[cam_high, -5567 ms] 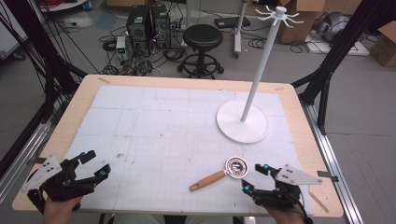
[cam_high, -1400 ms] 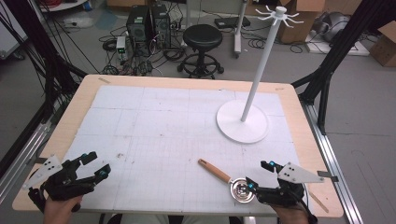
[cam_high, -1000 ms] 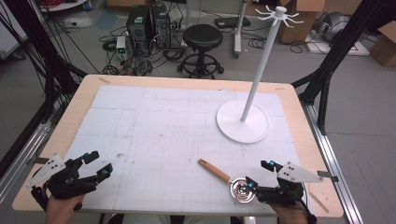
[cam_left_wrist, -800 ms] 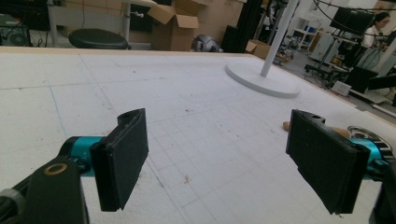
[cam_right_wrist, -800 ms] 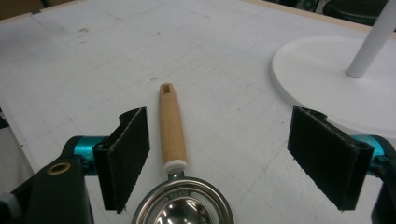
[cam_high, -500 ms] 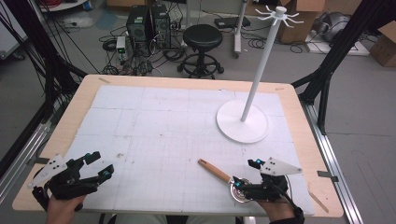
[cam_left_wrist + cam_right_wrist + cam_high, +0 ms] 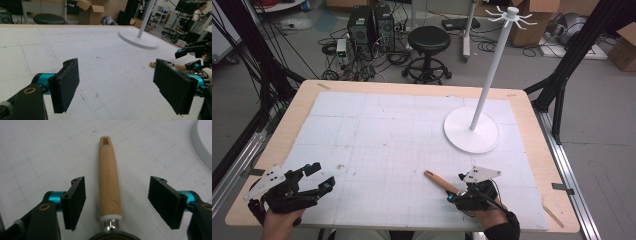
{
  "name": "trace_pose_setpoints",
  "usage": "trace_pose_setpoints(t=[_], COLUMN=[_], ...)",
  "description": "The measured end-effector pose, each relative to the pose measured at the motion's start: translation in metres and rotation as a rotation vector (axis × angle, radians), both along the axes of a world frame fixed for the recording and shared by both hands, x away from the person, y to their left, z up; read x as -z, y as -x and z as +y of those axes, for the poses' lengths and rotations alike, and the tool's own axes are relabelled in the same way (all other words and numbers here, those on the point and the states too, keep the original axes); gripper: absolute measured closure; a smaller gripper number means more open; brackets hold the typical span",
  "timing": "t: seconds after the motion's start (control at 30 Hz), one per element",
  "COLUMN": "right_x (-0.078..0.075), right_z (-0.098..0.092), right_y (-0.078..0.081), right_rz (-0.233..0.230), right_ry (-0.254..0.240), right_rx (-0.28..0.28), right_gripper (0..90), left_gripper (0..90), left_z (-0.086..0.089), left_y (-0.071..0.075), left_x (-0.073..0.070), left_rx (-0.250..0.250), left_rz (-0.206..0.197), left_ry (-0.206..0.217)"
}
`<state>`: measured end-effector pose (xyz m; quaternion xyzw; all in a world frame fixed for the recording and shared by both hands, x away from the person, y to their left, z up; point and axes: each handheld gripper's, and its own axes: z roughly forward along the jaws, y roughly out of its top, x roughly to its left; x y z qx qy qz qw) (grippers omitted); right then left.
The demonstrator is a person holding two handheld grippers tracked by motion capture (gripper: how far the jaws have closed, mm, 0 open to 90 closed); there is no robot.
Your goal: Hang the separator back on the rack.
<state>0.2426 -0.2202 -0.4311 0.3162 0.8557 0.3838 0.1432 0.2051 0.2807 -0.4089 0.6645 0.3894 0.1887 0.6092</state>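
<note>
Tongs of the right gripper (image 7: 116, 203) straddle the strainer's wooden handle (image 7: 109, 180), which lies flat on the table (image 7: 377, 135) and runs straight away between the two pads, neither pad touching it. They have just been closing but are spread wide. To grip well, I would keep the handle centred, settle lower, and pinch near the metal collar (image 7: 111, 222) so the strainer does not swing. Left tongs (image 7: 120, 87) hang spread and empty, well off to the side. Compared with half a second earlier, the right gripper has come down over the strainer's bowl.
</note>
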Motion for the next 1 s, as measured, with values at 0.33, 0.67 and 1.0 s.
trace_pose_setpoints(t=[0.33,0.67,1.0], right_x=[0.0087,0.0092,0.0088], right_z=[0.0029,0.0044,0.0039], right_y=[-0.0026,-0.0012,-0.0017], right_rz=[0.03,0.018,0.013], right_ry=[0.055,0.078,0.08], right_rx=[-0.03,-0.048,-0.039], right_gripper=[45.7,52.9,57.3], left_gripper=[21.3,21.3,21.3], left_z=[0.0002,0.0004,0.0003], left_y=[-0.0001,-0.0001,-0.0001], left_x=[-0.0001,-0.0001,-0.0001], left_rx=[0.002,0.003,0.003], left_rz=[0.002,0.002,0.001], left_ry=[0.0,0.001,-0.001])
